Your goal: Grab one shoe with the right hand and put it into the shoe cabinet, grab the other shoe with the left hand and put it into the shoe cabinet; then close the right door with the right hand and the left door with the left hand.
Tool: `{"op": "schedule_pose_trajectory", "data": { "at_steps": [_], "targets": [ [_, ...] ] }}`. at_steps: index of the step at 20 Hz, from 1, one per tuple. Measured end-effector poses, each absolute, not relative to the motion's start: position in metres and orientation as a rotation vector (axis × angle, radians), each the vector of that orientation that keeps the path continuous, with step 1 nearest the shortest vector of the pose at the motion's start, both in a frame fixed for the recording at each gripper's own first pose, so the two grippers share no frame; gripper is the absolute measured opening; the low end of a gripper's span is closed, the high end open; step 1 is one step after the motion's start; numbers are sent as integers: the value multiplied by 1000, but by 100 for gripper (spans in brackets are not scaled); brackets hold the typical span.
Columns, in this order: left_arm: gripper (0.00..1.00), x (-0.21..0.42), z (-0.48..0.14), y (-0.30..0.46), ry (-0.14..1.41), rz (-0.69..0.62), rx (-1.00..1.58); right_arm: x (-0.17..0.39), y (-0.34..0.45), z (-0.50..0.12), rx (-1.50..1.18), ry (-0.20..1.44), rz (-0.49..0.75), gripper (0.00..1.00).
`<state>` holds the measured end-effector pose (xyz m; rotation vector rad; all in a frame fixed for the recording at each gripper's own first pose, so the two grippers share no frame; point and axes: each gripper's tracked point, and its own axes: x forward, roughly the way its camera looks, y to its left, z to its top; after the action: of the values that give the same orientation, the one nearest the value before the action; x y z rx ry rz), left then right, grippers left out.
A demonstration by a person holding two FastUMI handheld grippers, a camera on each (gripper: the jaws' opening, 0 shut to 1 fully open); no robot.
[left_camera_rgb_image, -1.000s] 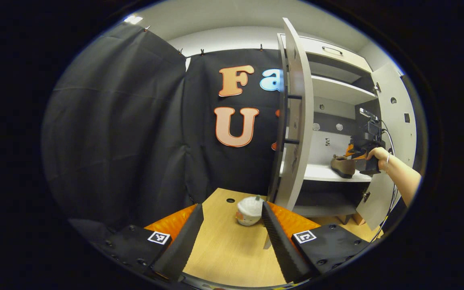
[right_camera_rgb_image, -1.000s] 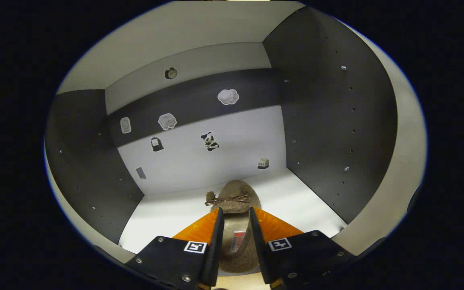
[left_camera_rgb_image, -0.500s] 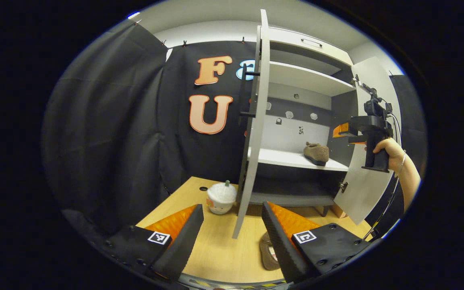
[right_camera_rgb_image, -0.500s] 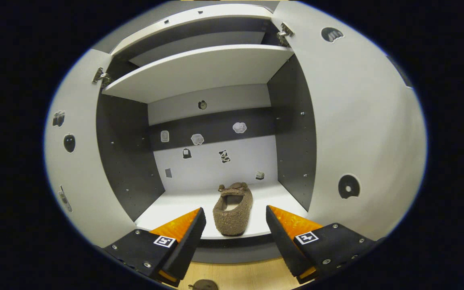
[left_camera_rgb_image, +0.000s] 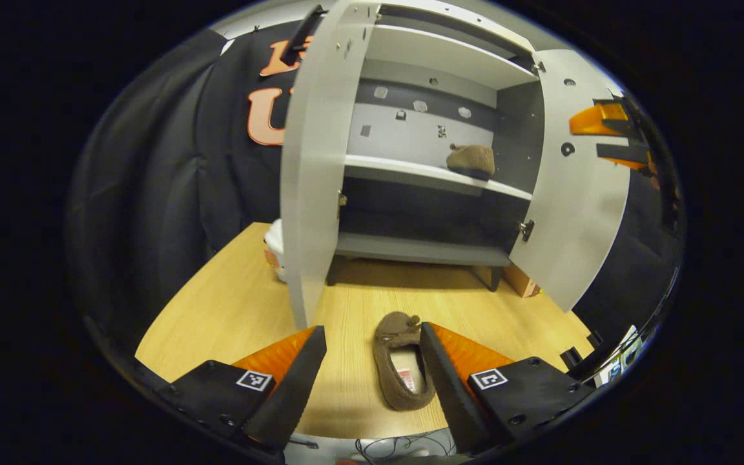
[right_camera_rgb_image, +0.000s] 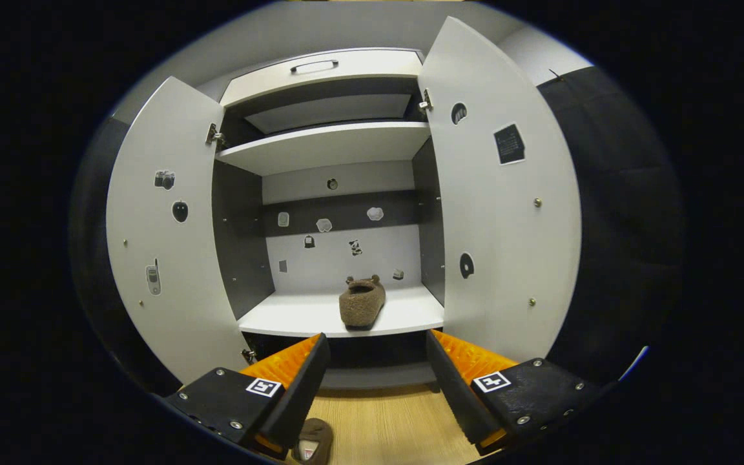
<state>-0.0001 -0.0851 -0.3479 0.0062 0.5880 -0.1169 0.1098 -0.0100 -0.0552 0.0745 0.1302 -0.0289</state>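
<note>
A brown fuzzy shoe point(left_camera_rgb_image: 403, 371) lies on the wooden floor in the left gripper view, toe toward the cabinet. My left gripper point(left_camera_rgb_image: 372, 374) is open just above and around its left side, empty. The other brown shoe point(right_camera_rgb_image: 361, 302) point(left_camera_rgb_image: 470, 161) rests on the middle shelf of the shoe cabinet point(right_camera_rgb_image: 340, 145). My right gripper point(right_camera_rgb_image: 376, 378) hangs open and empty in front of the cabinet, well back from that shelf. Both doors stand open: the left door point(right_camera_rgb_image: 165, 232) point(left_camera_rgb_image: 317, 161) and the right door point(right_camera_rgb_image: 501, 226) point(left_camera_rgb_image: 572, 194). The floor shoe's edge point(right_camera_rgb_image: 313, 445) peeks in at the bottom of the right gripper view.
A white round pot point(left_camera_rgb_image: 274, 248) stands on the floor behind the left door. The right gripper's body point(left_camera_rgb_image: 611, 132) shows at the right edge of the left gripper view. A cardboard box point(left_camera_rgb_image: 522, 282) sits under the cabinet's right side. Cables point(left_camera_rgb_image: 398, 445) lie near the floor's front edge.
My right gripper let go of the shoe on the shelf, opened and drew back out of the cabinet. My left gripper swung down and right toward the shoe on the floor.
</note>
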Motion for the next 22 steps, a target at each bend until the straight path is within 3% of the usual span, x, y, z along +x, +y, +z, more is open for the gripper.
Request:
{"op": "schedule_pose_trajectory", "data": {
  "at_steps": [9, 14, 17, 18, 20, 22],
  "targets": [
    [96, 14, -471, -99, 863, -123, 31, 45, -84, -62, 77, 151, -137, 92],
    [98, 34, -492, -93, 956, -54, 48, 33, -93, -73, 143, 201, -81, 93],
    [80, 36, -515, -100, 1013, -36, -15, 36, -104, -67, 137, 195, -44, 92],
    [65, 35, -519, -101, 1026, -28, -32, 37, -106, -65, 135, 192, -29, 92],
    [53, 36, -522, -111, 1034, -37, -77, 40, -113, -60, 130, 174, -13, 93],
    [29, 38, -524, -108, 1055, -20, -18, 41, -121, -56, 123, 158, -4, 93]
  ]
}}
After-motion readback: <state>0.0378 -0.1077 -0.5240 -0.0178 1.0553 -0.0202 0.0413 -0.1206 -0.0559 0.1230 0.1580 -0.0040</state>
